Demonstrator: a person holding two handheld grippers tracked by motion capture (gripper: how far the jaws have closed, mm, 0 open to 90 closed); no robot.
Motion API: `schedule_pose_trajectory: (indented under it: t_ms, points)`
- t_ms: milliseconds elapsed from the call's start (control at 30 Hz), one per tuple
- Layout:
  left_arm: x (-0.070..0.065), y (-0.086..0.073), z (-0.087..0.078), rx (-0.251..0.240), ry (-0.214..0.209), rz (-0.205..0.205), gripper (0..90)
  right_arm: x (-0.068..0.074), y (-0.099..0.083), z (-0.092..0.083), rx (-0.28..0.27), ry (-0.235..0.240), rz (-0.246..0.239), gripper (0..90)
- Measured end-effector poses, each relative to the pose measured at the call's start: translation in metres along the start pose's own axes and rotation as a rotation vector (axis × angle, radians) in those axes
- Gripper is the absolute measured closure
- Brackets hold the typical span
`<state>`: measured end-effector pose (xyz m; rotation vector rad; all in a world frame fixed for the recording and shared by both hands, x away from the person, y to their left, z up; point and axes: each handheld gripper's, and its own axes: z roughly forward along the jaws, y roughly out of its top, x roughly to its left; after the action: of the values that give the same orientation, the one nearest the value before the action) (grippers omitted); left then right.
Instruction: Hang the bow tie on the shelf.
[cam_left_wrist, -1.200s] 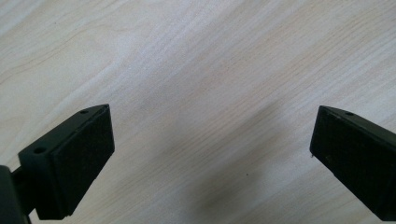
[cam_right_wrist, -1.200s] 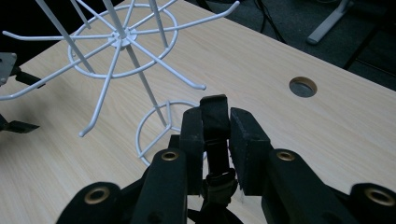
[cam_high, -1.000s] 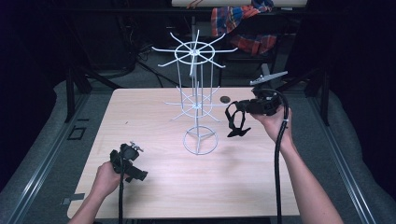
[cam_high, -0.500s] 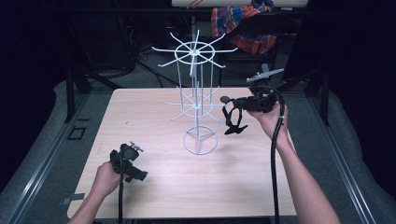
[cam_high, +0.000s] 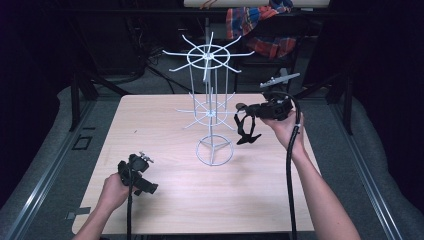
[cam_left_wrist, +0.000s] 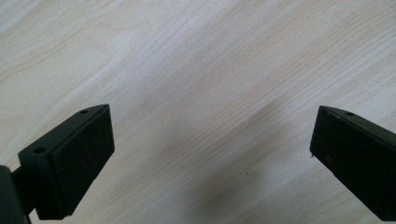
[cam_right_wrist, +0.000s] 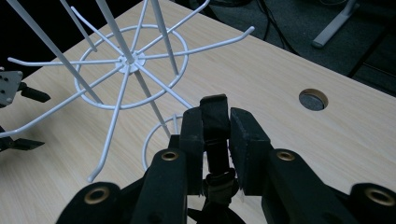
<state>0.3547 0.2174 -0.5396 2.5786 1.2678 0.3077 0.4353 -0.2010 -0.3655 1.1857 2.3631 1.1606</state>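
Nearest the person, the left hand (cam_high: 114, 191) is holding the left gripper (cam_high: 142, 180) low over the front left part of the pale wooden worktop (cam_high: 165, 205), its cable trailing back toward the bottom edge; in the left gripper view its two black jaws are standing wide apart with nothing between them, only bare wood grain (cam_left_wrist: 201, 93) and a soft shadow lying below. Farther in, near the middle of the worktop, a white wire display rack (cam_high: 212, 107) is standing upright on its ring base, with one tier of radiating hooked arms partway up and a larger wheel of arms at the top. Just to the right of the rack, the right hand (cam_high: 282, 125) is holding the right gripper (cam_high: 243, 116) raised above the worktop, and a black strap (cam_high: 246, 131) is hanging from it in a loop beside the lower tier of arms. In the right gripper view the jaws are closing on the strap (cam_right_wrist: 214, 122), pinching it between them, with the rack's lower tier (cam_right_wrist: 128, 63) close ahead and a round cable hole (cam_right_wrist: 313, 99) showing in the worktop beyond. Past the far edge, a plaid cloth (cam_high: 260, 27) is lying in the dark background.
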Motion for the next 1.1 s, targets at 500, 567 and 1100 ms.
schedule_pose_trajectory:
  t_ms: [500, 567, 1100]
  points:
    - [0.000, 0.000, 0.000, 0.002, -0.003, 0.002, 0.0, 0.005, 0.006, 0.004, 0.029, 0.016, -0.021, 75.8]
    - [-0.001, 0.000, 0.000, 0.005, -0.004, 0.005, 0.0, 0.007, 0.007, 0.006, 0.034, 0.015, -0.024, 75.8]
    - [-0.001, 0.001, 0.002, 0.011, -0.001, 0.009, 0.0, 0.014, 0.008, 0.024, 0.063, 0.048, -0.058, 75.8]
